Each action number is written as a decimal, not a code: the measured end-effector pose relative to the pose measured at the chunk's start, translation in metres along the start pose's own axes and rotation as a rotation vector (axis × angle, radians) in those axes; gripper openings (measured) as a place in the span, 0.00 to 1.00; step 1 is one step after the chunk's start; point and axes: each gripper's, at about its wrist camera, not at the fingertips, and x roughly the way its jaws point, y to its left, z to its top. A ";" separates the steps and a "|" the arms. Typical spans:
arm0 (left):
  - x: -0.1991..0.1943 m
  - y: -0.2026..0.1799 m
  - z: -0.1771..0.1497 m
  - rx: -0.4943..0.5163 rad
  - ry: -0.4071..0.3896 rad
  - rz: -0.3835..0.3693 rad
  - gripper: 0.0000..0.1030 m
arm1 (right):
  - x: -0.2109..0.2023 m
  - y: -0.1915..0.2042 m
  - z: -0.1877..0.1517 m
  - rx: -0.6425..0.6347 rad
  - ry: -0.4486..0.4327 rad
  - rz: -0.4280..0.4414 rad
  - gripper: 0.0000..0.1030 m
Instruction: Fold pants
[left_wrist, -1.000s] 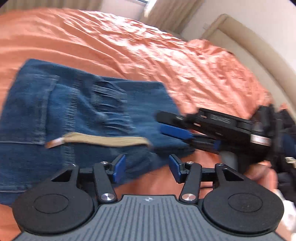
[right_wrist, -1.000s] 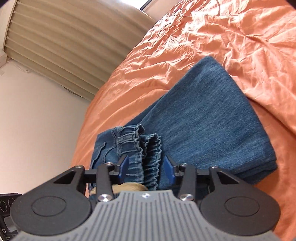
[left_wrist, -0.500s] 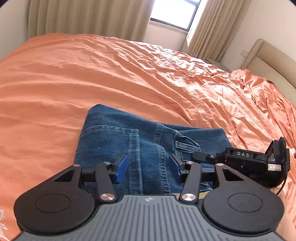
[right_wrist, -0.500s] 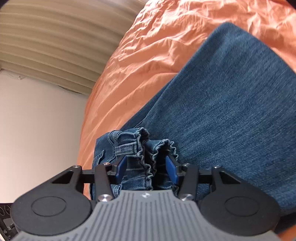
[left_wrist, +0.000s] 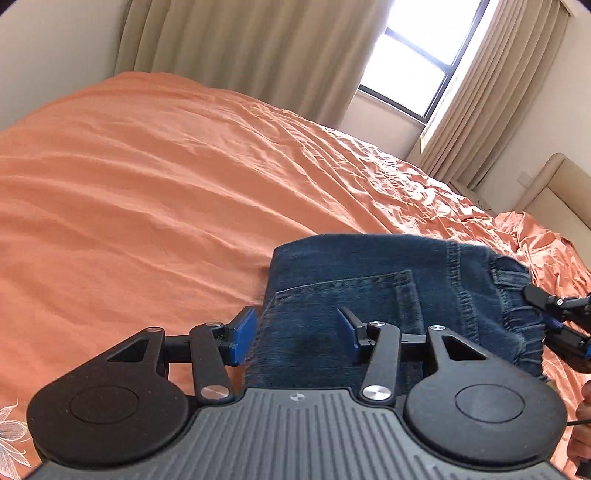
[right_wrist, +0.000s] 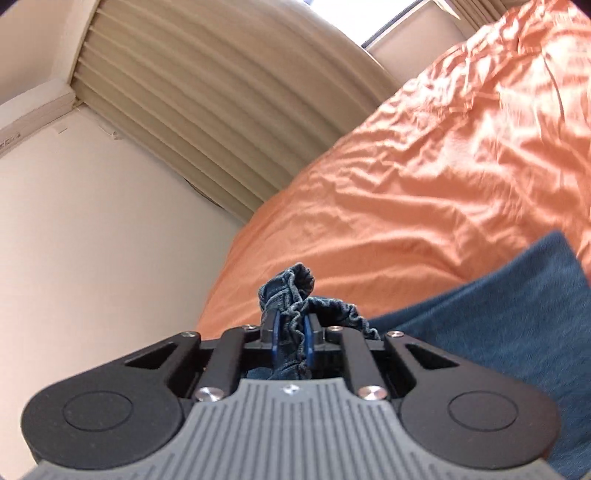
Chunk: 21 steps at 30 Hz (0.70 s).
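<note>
Folded blue jeans (left_wrist: 369, 288) lie on the orange bed sheet (left_wrist: 166, 192), back pocket up. My left gripper (left_wrist: 295, 332) is open, its fingers astride the near left edge of the jeans. My right gripper (right_wrist: 290, 338) is shut on the gathered elastic waistband (right_wrist: 295, 291) of the jeans (right_wrist: 517, 332). It also shows at the right edge of the left wrist view (left_wrist: 554, 317), at the waistband end.
The orange sheet (right_wrist: 424, 184) covers the whole bed, wrinkled toward the far side. Beige curtains (left_wrist: 240, 48) and a window (left_wrist: 417, 55) stand behind the bed. A padded headboard (left_wrist: 561, 192) is at the right. A wall (right_wrist: 92, 240) lies beside the bed.
My right gripper has shut on the waistband, which now bunches between its fingers. My left gripper has tilted up and shifted to the jeans' left edge, staying open.
</note>
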 end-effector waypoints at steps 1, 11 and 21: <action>0.002 -0.003 0.000 0.011 0.005 -0.002 0.55 | -0.007 -0.002 0.006 -0.014 -0.019 -0.022 0.08; 0.049 -0.039 -0.009 0.106 0.083 -0.045 0.54 | -0.016 -0.112 0.004 0.139 0.013 -0.368 0.07; 0.064 -0.056 -0.008 0.128 0.080 -0.049 0.54 | -0.021 -0.101 0.012 0.097 -0.070 -0.409 0.06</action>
